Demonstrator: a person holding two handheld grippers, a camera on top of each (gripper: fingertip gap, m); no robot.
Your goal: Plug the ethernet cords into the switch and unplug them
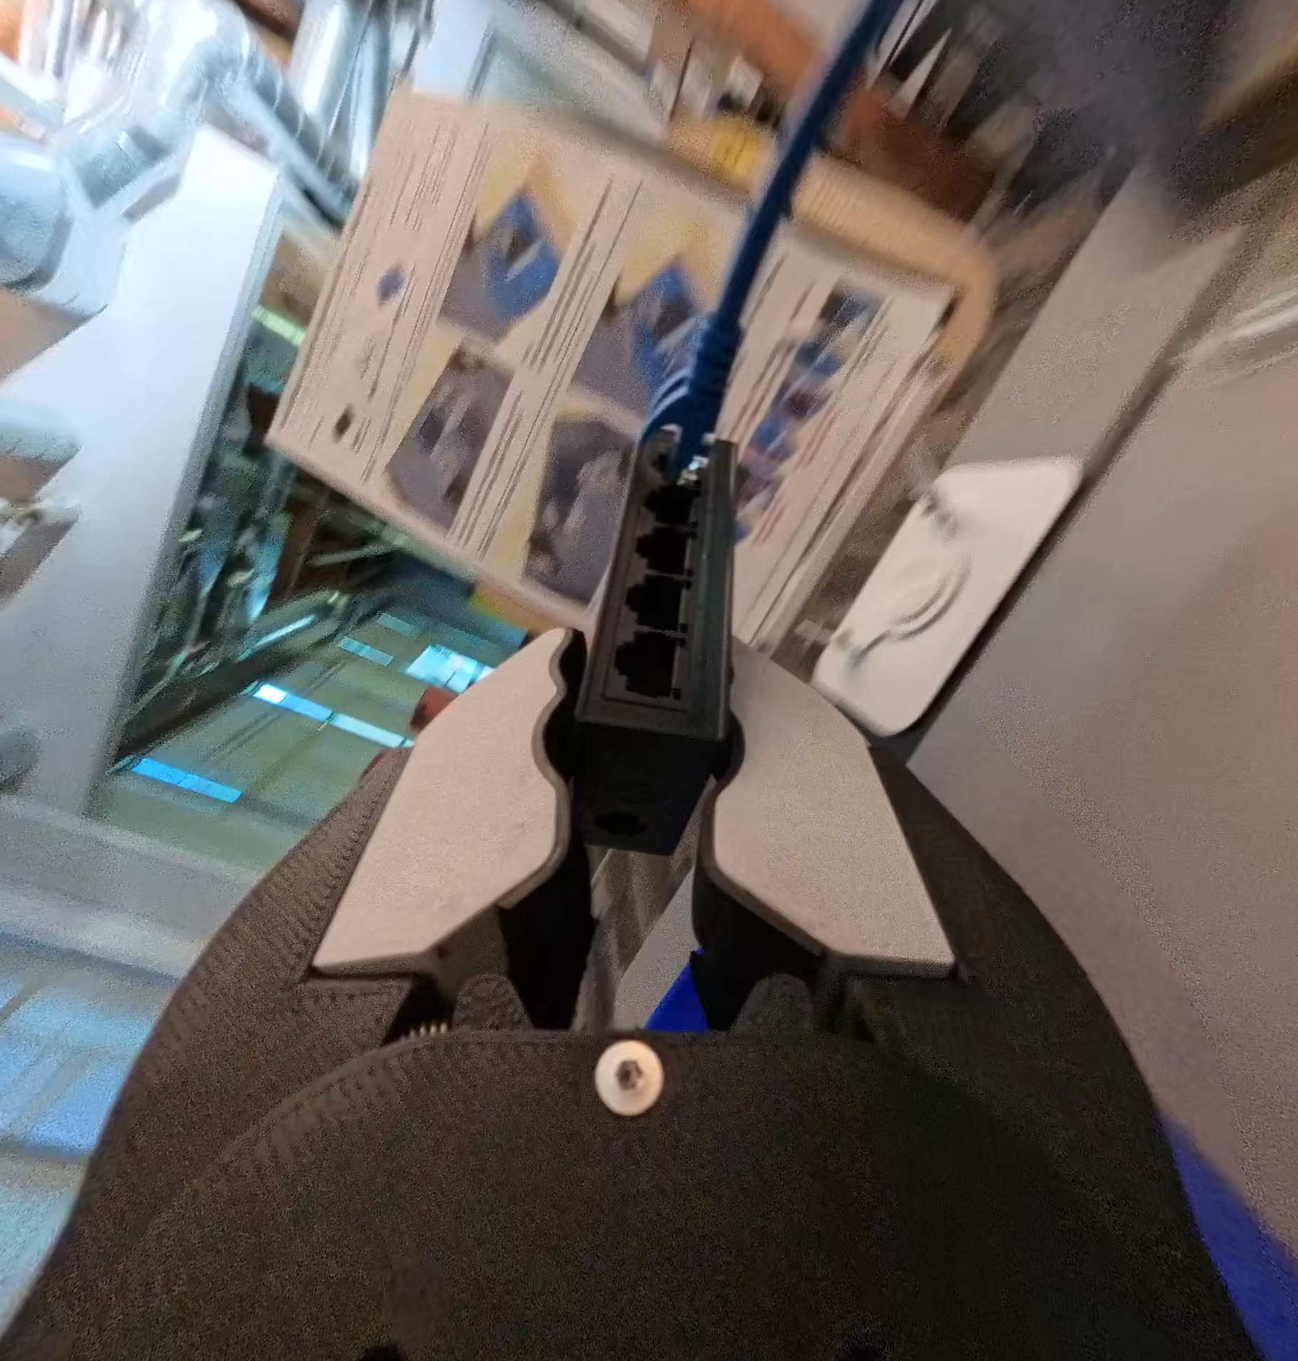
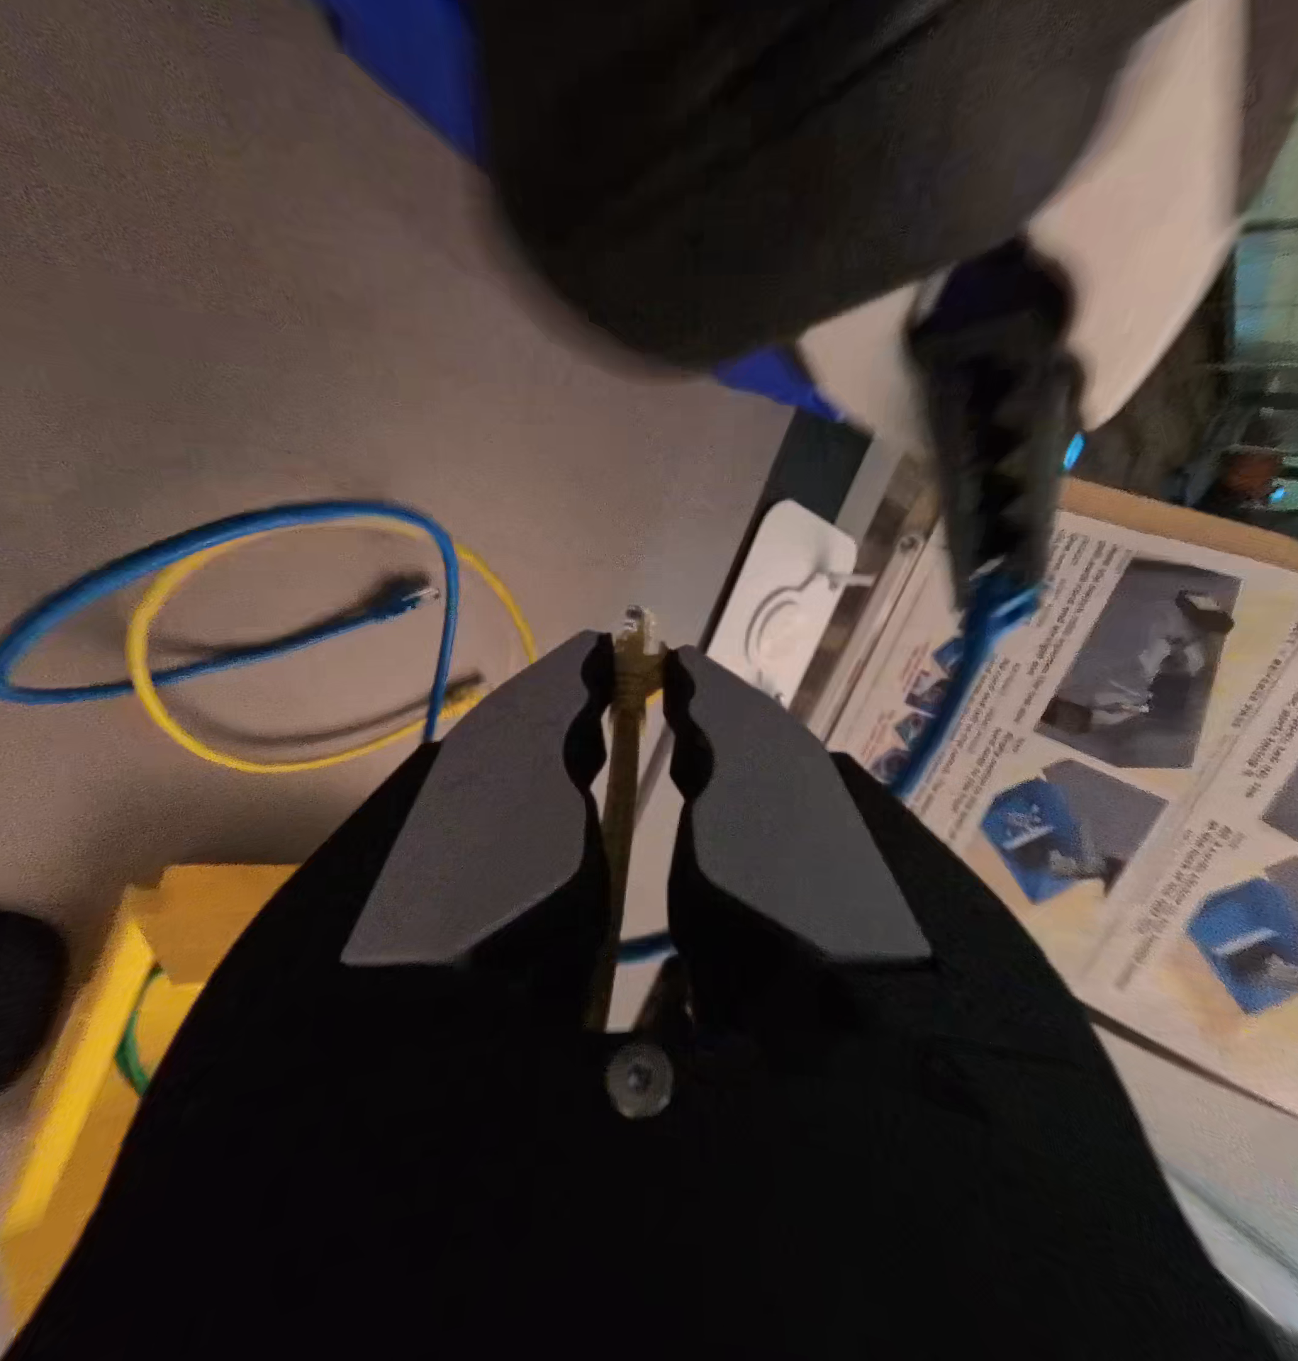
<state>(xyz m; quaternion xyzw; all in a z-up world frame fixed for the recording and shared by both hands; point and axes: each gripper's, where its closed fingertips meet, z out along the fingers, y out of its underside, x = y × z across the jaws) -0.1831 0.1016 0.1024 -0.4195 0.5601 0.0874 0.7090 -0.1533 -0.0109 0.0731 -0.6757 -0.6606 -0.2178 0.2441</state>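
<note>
Dim, warm indoor light. Both wide-angle views bend at the edges — backgrounds smear with motion blur, while each claw stays sharp. Soft cable shadows lie on the counter (image 2: 189, 331).

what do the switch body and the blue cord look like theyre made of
Switch: looks like moulded black plastic, smooth with a slight sheen on its edges. Blue cord: seems a flexible rubbery plastic jacket, matte, with a ribbed boot at the plug.

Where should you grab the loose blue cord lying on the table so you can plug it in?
Likely by the boot just behind the plug of the blue cord. That stiffer end lies flat and clear on the table, so come from above, fingers either side, plug tip left sticking out.
</note>
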